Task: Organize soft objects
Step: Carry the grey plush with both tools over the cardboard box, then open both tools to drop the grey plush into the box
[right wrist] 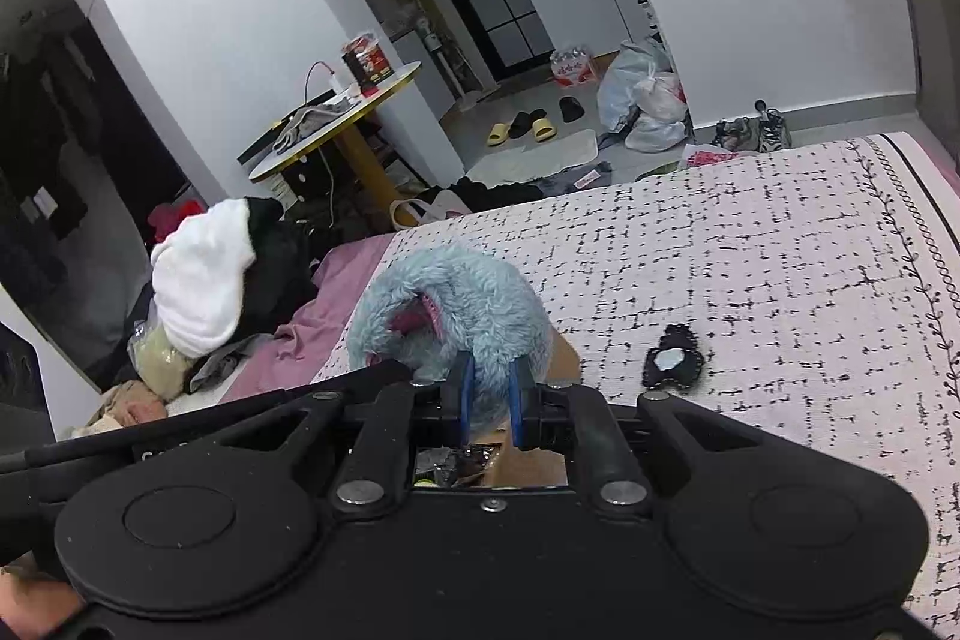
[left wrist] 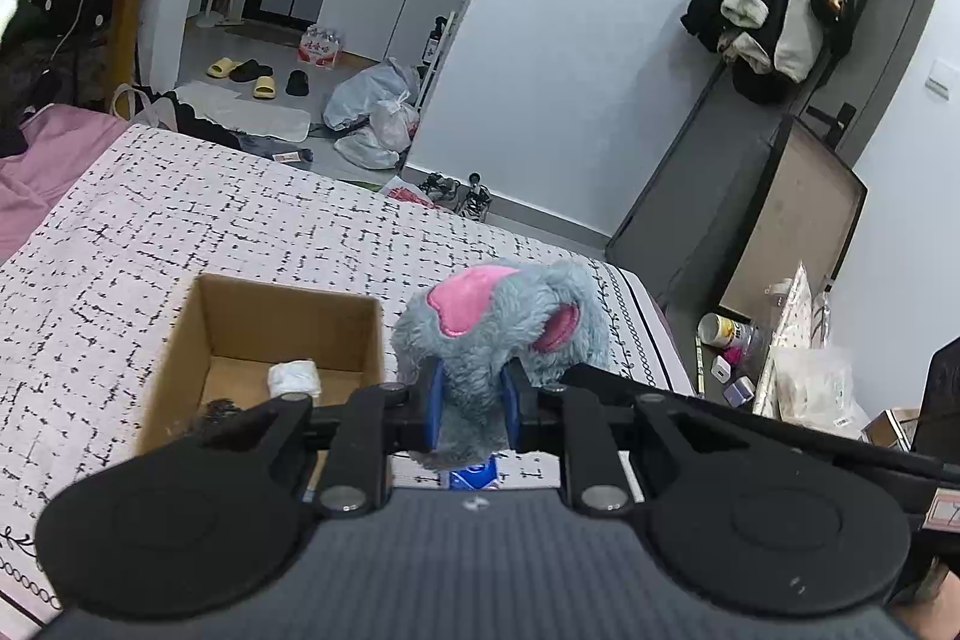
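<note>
Your left tool (left wrist: 474,409) pinches the grey-blue plush toy (left wrist: 504,322) between its blue pads; your right tool (right wrist: 491,403) pinches the same toy (right wrist: 456,310). The toy is lifted over the bed (left wrist: 180,220), just right of the cardboard box (left wrist: 282,322). The box's near edge is hidden behind your tool; a white bundle (left wrist: 294,379) lies inside.

The plush (left wrist: 510,322) is grey-blue with pink ears. The box (left wrist: 264,322) is brown. The bedspread (left wrist: 180,220) is pale pink with black dashes.
</note>
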### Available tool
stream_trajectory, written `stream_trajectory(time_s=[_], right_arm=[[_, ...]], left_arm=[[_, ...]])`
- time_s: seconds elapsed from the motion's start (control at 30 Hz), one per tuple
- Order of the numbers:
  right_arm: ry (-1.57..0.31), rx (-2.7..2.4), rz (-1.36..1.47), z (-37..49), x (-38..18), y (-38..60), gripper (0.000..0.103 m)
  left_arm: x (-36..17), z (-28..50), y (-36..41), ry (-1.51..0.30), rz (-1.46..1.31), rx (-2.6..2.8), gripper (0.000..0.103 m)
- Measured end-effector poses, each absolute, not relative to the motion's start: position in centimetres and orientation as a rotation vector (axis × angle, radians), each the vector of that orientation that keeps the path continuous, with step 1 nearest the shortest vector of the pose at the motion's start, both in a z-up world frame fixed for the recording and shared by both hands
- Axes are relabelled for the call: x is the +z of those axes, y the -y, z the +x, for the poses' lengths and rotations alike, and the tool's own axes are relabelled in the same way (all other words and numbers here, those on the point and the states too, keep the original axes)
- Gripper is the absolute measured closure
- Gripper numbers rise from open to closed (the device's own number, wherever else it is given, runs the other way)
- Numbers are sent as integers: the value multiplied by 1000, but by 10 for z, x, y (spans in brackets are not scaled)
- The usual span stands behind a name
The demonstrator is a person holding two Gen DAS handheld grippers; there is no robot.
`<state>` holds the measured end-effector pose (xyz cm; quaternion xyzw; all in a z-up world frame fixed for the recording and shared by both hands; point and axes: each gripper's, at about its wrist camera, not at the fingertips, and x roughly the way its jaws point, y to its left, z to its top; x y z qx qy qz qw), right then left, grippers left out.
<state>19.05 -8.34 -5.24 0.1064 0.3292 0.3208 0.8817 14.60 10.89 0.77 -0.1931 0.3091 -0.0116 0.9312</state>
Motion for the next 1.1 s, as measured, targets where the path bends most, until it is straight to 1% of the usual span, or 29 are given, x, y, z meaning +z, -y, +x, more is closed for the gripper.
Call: stream_trajectory(time_s=[0.23,0.57,1.1], right_arm=[[-698,679,184,188,-55,53,91],[-744,666,94,198,-66,14,91],[-880,641,-144,218,-107,-41,90]], left_arm=[[-1,141,-136,-621,-429,-4,84],[-31,150,-172,-628,-516,7,84],[-113,175,-206,-753,-700,30,84]])
